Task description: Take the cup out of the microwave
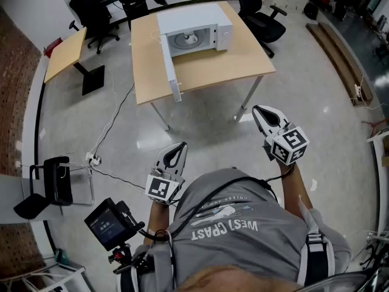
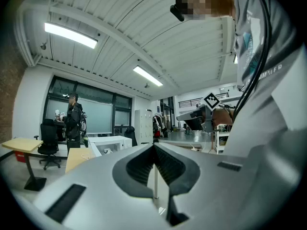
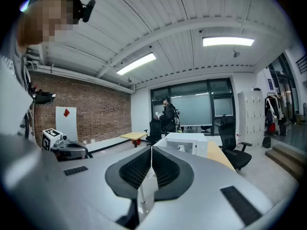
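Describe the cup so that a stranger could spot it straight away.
Start at the larger wooden table in the open floor; the white microwave stands on it with its door swung open. The cup is the small pale thing on the round turntable inside, the only loose item in that cavity.

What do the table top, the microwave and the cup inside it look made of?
Table top: light wood or wood-look laminate, going by its matte tan surface. Microwave: smooth white casing, painted metal or plastic. Cup: white; too small to tell ceramic from paper.
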The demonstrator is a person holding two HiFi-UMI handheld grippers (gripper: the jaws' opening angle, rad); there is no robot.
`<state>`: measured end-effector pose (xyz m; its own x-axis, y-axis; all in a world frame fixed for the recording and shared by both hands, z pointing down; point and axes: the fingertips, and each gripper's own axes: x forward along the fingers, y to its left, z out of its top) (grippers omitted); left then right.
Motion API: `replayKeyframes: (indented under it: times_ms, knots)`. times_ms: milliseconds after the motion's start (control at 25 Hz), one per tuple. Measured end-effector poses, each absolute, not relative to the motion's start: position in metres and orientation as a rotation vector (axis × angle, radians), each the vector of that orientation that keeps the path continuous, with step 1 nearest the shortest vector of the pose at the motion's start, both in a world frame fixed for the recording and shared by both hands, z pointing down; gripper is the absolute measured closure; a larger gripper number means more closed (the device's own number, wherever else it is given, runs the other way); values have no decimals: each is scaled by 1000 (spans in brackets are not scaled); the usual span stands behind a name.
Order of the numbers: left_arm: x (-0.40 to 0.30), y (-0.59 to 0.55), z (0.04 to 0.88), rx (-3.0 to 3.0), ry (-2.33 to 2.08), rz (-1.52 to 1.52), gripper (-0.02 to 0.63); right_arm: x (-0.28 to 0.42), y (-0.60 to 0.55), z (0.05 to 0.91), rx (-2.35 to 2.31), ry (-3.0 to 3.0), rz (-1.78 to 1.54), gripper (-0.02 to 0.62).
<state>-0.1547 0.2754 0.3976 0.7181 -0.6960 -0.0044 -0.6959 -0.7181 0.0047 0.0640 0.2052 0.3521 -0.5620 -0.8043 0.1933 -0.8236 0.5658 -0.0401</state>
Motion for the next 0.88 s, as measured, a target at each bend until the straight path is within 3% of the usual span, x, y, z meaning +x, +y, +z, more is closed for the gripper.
replayKeyframes:
  times_ms: [480,880]
  knots:
    - [-205,233,411,2760,-1383,14,562,17,91,364,1208,-2636,119,583]
    - [-213,115,421,2584,-1565,140,561,0,-110,417,1109,-2590,169,581]
